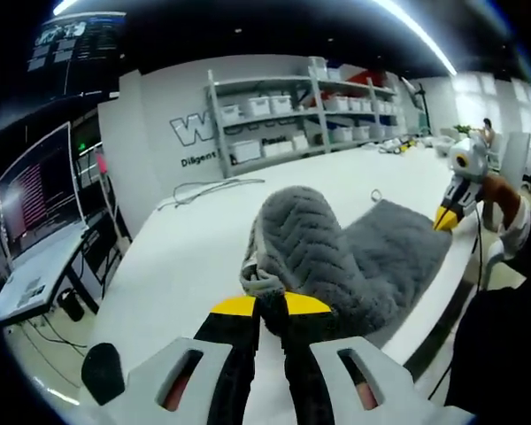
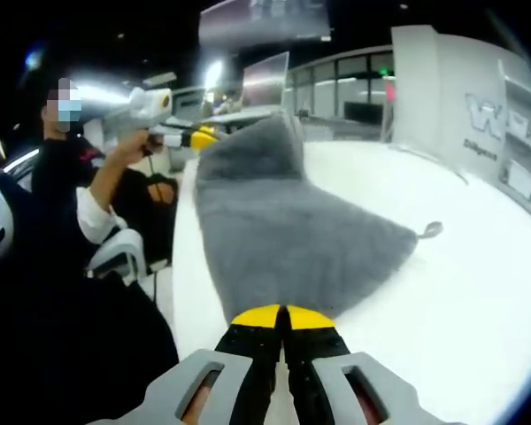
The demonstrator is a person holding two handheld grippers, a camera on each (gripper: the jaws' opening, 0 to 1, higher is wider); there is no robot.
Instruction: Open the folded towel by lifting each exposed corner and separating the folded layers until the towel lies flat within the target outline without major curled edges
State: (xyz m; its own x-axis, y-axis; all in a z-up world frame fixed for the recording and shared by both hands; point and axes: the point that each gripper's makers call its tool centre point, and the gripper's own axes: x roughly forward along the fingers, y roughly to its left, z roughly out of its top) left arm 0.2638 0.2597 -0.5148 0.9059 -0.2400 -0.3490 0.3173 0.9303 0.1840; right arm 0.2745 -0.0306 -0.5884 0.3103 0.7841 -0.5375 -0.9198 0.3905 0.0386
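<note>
Left gripper view shows the left gripper (image 1: 272,305) pinching a raised towel (image 1: 336,257) corner over the table (image 1: 186,257); the right gripper (image 2: 281,316) clamps the opposite edge, apparently to spread it.

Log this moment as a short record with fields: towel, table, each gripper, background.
towel: grey towel, partly unfolded, one end lifted off the white table, the rest lying on it
left gripper: left gripper, jaws closed on the towel's raised, bunched edge
right gripper: right gripper, jaws closed on the opposite edge, low near the table
loop: small hanging loop at a towel corner, resting on the table
background: shelving with white bins; monitor beside the table
</note>
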